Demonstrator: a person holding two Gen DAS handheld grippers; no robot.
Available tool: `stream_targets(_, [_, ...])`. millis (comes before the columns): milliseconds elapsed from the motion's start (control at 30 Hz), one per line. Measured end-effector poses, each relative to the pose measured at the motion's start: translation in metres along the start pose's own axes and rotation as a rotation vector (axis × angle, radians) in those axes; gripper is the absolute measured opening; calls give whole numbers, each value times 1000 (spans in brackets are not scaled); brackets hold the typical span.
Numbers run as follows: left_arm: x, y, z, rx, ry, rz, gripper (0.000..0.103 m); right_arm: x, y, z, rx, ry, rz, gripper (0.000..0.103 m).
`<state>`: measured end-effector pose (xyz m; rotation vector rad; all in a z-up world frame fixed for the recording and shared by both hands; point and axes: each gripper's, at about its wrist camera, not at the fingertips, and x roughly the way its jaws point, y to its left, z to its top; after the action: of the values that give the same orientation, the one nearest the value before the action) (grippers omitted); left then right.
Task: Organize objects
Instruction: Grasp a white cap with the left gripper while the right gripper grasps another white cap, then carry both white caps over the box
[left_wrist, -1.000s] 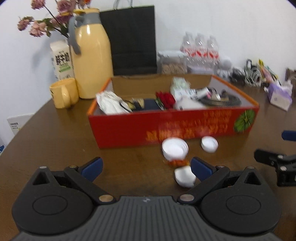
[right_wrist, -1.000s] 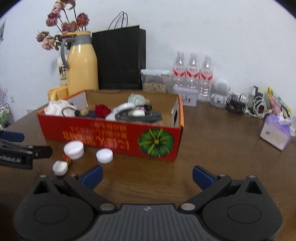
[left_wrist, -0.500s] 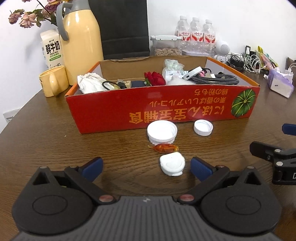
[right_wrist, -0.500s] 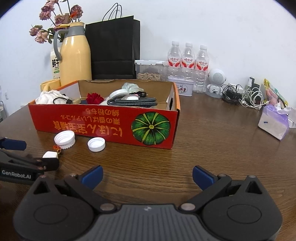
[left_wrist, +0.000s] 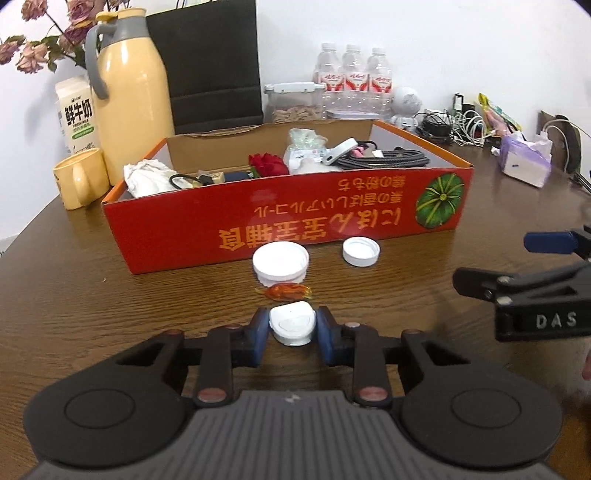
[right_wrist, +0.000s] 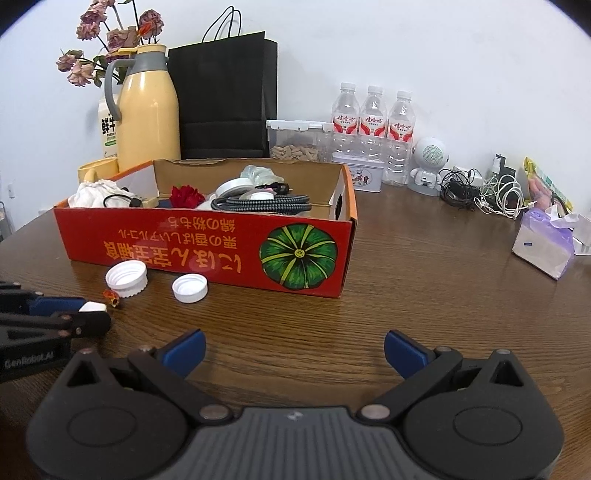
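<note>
Sitting on the brown wood bench (left_wrist: 110, 314), a small white case (left_wrist: 292, 324) lies between the pads of the left tongs (left_wrist: 291, 334). The jaws have just been closing and now squeeze it on both sides. It looks like hard, smooth plastic with round corners, light and a bit slippery (so a grip across its flat sides seems best). Just past it lies a shiny orange candy (left_wrist: 284, 291), then a big cap (left_wrist: 280, 263) and a small cap (left_wrist: 361, 251), both white and ridged. The red box (left_wrist: 295, 225) stands behind them. The right tongs (right_wrist: 293, 350) are spread wide, holding nothing.
</note>
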<state>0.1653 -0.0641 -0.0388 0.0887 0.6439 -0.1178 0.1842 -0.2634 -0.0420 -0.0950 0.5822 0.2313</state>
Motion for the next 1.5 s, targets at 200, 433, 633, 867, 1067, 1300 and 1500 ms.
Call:
stream_targets(200, [-9, 11, -1, -54, -14, -6, 28, -1, 0, 0, -2, -5, -10, 103])
stream_targets(433, [-18, 38, 11, -99, -65, 44, 28, -1, 11, 1, -49, -13, 4, 103])
stream_targets(633, [-15, 61, 26, -117, -107, 94, 28, 3, 27, 10, -51, -14, 50, 103])
stream_targets(867, [-9, 71, 25, -145, -116, 100, 28, 26, 49, 25, -63, 26, 86, 91])
stream_targets(1067, [-11, 74, 23, -158, -126, 90, 28, 53, 60, 35, -36, 86, 91, 66])
stream_targets(1300, [-9, 75, 20, -162, -124, 77, 28, 61, 62, 39, 8, 72, 95, 27])
stream_targets(1500, [-9, 74, 20, -161, -126, 78, 28, 55, 63, 37, 0, 46, 114, 27])
